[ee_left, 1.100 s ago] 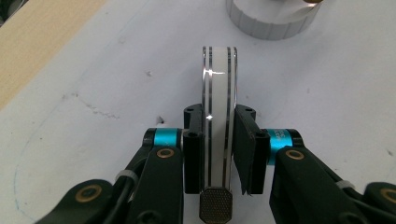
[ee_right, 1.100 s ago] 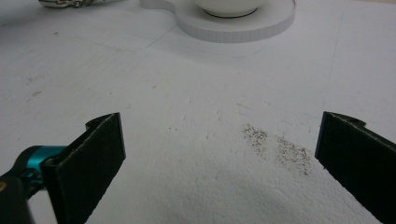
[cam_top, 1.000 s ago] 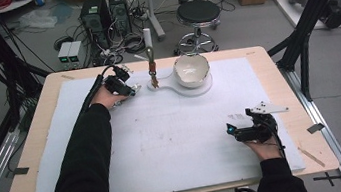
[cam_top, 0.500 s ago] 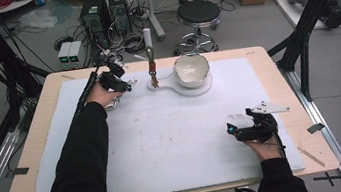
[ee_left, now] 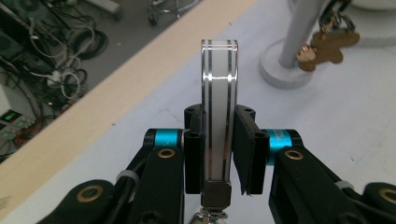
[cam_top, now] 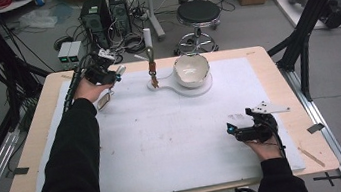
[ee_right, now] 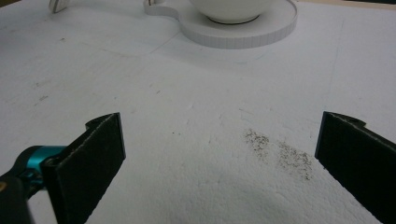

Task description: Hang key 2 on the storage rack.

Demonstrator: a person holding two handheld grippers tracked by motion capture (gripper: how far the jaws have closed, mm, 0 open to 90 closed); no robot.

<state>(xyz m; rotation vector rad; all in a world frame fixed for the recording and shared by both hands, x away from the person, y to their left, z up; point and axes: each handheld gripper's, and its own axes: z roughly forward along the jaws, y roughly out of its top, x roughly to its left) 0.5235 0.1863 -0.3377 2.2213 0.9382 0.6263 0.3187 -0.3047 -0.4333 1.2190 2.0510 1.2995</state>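
Note:
My left gripper (cam_top: 114, 73) is at the table's far left, shut on a flat white tag (ee_left: 219, 116) with shiny edges and a knurled metal cap at its near end. A small pale piece (cam_top: 103, 101) dangles under that hand. To its right a thin post (cam_top: 150, 53) rises from a white base (cam_top: 192, 87). A brown figure-shaped charm (ee_left: 327, 44) hangs on the post, and a white bowl (cam_top: 191, 68) sits on the base. My right gripper (cam_top: 234, 130) rests near the front right, open, with bare white surface between its jaws (ee_right: 219, 158).
A white sheet (cam_top: 165, 142) covers the wooden table (cam_top: 39, 144). A patch of dark specks (ee_right: 280, 151) lies on the sheet just ahead of my right gripper. Black frame poles (cam_top: 303, 52), a stool (cam_top: 200, 13) and computer boxes (cam_top: 106, 9) stand beyond the far edge.
My left gripper has moved left and slightly farther back, away from the post, with the tag in it. The right gripper has stayed put.

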